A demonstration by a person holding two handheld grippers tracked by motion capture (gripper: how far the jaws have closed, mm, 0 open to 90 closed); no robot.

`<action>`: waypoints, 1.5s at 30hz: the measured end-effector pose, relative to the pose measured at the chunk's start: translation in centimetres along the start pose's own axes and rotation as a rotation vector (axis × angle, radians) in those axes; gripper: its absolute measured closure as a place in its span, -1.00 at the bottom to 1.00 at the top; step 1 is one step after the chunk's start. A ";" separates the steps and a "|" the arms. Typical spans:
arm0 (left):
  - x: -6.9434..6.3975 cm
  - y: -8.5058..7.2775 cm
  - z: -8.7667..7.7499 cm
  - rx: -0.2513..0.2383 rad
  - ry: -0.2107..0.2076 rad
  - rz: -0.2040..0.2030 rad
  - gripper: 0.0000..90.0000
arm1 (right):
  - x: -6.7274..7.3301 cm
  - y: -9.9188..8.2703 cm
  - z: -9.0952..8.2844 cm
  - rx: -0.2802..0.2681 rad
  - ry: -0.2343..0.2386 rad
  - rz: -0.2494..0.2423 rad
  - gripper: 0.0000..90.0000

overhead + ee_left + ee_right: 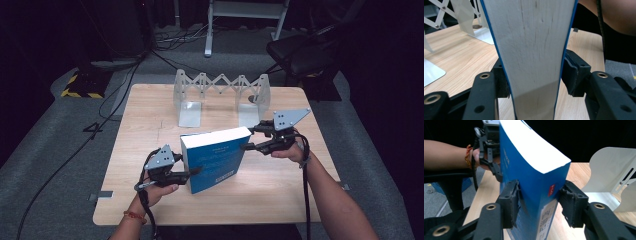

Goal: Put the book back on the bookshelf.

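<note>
A thick blue book (215,159) with white page edges hangs tilted over the wooden table (145,120), carried between both grippers. My left gripper (192,175) is shut on its near left edge. In the left gripper view both pads (571,75) press the blue covers on either side of the page block (534,50). My right gripper (248,138) is shut on the far right corner. In the right gripper view its jaws clamp the book (531,177) at the spine end, near a red mark (551,190); the other hand and its gripper (487,150) hold the far end.
A white metal accordion book rack (220,92) stands at the table's back edge, its end plates resting on the wood; it also appears in the gripper views (461,20) (611,175). A dark chair (300,52) and cables lie on the floor beyond.
</note>
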State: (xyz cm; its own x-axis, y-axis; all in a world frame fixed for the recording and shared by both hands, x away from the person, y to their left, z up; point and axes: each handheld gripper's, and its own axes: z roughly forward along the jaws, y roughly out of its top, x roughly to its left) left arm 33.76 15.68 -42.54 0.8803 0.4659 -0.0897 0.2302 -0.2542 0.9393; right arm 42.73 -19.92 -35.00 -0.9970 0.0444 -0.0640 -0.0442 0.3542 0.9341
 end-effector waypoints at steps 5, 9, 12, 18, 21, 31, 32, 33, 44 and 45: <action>0.2 0.3 0.6 -0.009 -0.029 -0.021 0.05 | 1.5 0.0 -0.9 0.012 -0.028 -0.012 0.23; 0.1 0.8 1.5 -0.008 -0.033 -0.019 0.02 | 3.5 -0.1 -1.9 0.030 -0.081 -0.024 0.29; -0.2 1.3 2.5 0.000 -0.039 -0.005 -0.06 | 4.9 -0.2 -2.8 0.035 -0.117 -0.023 0.32; -0.2 2.2 4.8 0.012 -0.073 0.018 -0.12 | 6.7 -0.6 -4.7 0.062 -0.197 0.006 0.33; -0.1 2.8 6.3 0.015 -0.104 0.024 -0.16 | 7.2 -0.8 -5.8 0.070 -0.218 0.015 0.33; -0.1 3.5 8.2 0.031 -0.138 0.061 -0.14 | 6.8 -1.2 -7.6 0.095 -0.233 0.028 0.32; -0.2 3.5 8.1 0.039 -0.127 0.075 -0.13 | 6.3 -1.2 -7.4 0.089 -0.240 0.042 0.30; -0.3 3.4 8.1 0.044 -0.118 0.079 -0.12 | 6.1 -1.2 -7.4 0.087 -0.237 0.045 0.29; -0.8 2.1 5.8 0.079 -0.043 0.117 -0.03 | 4.8 -0.5 -6.9 0.099 -0.171 0.039 0.22; -0.8 2.1 5.8 0.079 -0.043 0.117 -0.03 | 4.8 -0.5 -6.9 0.099 -0.171 0.039 0.22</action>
State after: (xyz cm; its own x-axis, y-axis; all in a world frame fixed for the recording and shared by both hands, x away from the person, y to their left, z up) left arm 35.93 9.86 -42.43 0.9196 0.3928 0.0036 0.1551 -0.3716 0.9153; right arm 37.51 -26.33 -33.34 -0.9720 0.2147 -0.0952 0.0090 0.4393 0.8983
